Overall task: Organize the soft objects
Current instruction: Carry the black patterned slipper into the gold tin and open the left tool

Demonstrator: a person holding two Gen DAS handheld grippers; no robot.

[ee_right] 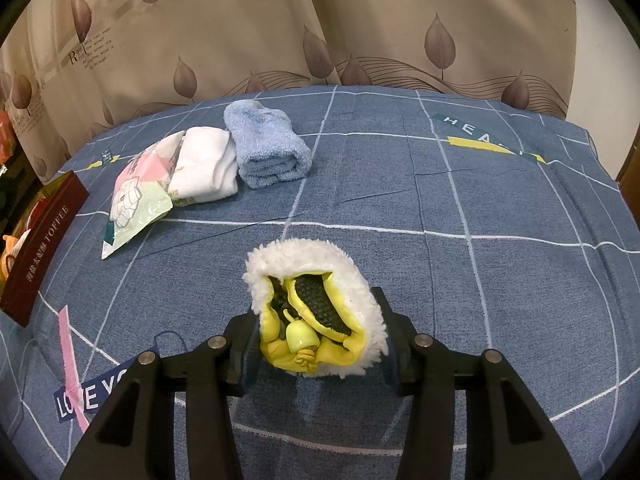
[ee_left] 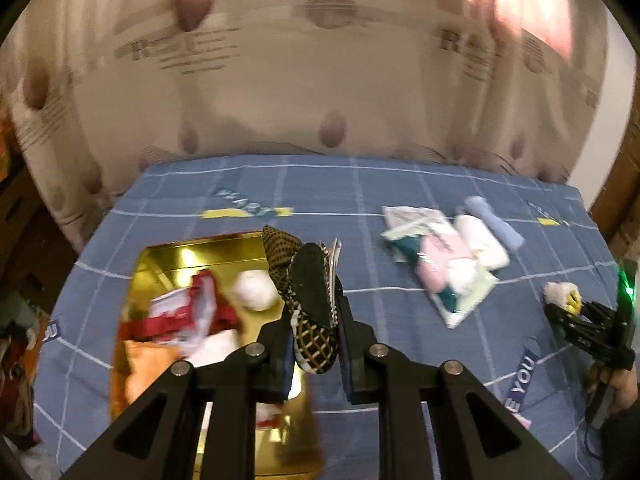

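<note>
left gripper [ee_left: 314,316]: clenched on a dark patterned cloth item [ee_left: 310,304], black and tan with dots and a lattice print, carried above the near right corner of the gold tin [ee_left: 160,256]; not yet let go.
gold tin: on the bed at the left, already holding red fabric [ee_left: 176,316], a white ball-like piece [ee_left: 256,290] and an orange soft thing [ee_left: 148,364]; so part of the sorting looks done.
bed middle: a printed plastic packet [ee_right: 136,196], a white folded cloth [ee_right: 206,164] and a rolled blue towel [ee_right: 266,146] lie touching in a row on the blue checked sheet [ee_right: 480,200], outside the tin.
right gripper [ee_right: 316,332]: grasping a white fleecy item with yellow lining [ee_right: 320,316], just over the sheet, well apart from the tin.
left to do: judging by this, both held pieces and the three on the sheet.
</note>
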